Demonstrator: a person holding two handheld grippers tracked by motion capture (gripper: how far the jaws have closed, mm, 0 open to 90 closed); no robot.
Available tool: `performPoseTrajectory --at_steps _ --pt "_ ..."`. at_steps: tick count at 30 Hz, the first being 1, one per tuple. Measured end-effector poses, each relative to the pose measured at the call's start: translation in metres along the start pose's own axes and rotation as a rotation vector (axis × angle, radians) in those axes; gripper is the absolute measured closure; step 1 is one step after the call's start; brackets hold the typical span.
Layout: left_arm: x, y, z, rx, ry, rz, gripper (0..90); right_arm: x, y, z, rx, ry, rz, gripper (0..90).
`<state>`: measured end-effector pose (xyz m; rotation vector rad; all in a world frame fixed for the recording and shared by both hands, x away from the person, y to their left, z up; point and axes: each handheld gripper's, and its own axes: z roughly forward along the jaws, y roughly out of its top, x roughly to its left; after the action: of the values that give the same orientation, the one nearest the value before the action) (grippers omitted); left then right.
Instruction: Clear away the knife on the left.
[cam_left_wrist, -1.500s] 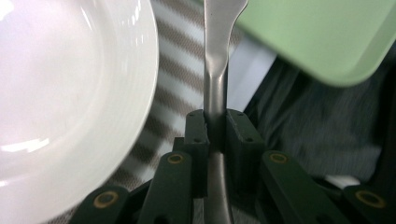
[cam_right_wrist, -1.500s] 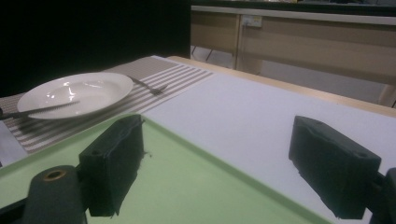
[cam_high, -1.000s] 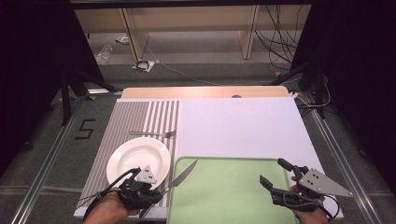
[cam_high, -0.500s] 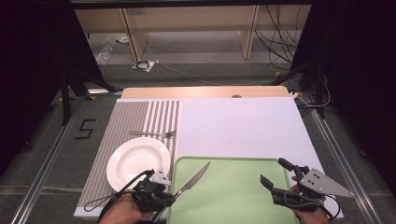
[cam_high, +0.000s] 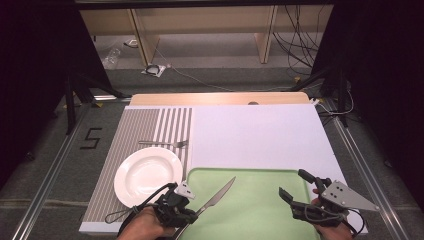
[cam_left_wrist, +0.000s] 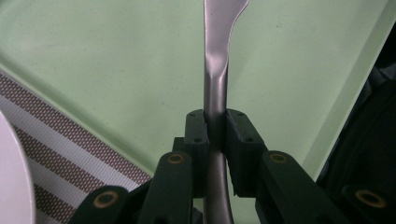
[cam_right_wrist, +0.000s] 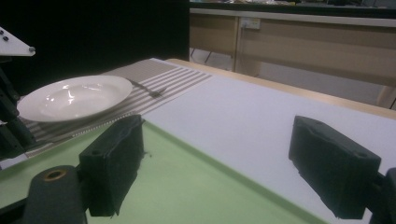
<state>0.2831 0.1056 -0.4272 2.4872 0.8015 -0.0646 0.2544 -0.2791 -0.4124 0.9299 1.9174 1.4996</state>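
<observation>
High view: you are gripping the knife (cam_high: 216, 194) by its handle in your left gripper (cam_high: 186, 211), carrying it over the green tray (cam_high: 250, 210) beside the plate (cam_high: 148, 174). Next, I judge, you are laying it on the striped mat (cam_high: 135, 131). Your right gripper (cam_high: 296, 189) is idling with fingers apart above the white worktop (cam_high: 255, 135).

I'm working in a lab: black curtains (cam_high: 30, 75) flank the table (cam_high: 260, 135), loose cables (cam_high: 295, 45) trail over the floor, with metal rails (cam_high: 45, 185) alongside.
</observation>
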Motion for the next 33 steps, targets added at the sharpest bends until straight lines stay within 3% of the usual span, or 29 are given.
performPoseTrajectory --at_steps 16,33 --pt "-0.011 0.012 0.018 0.037 -0.043 0.005 79.2 0.000 0.001 -0.001 0.000 0.005 0.005 19.0" --pt "-0.017 0.016 0.038 0.124 -0.042 0.015 79.2 0.000 0.001 -0.001 -0.001 0.007 0.002 19.0"
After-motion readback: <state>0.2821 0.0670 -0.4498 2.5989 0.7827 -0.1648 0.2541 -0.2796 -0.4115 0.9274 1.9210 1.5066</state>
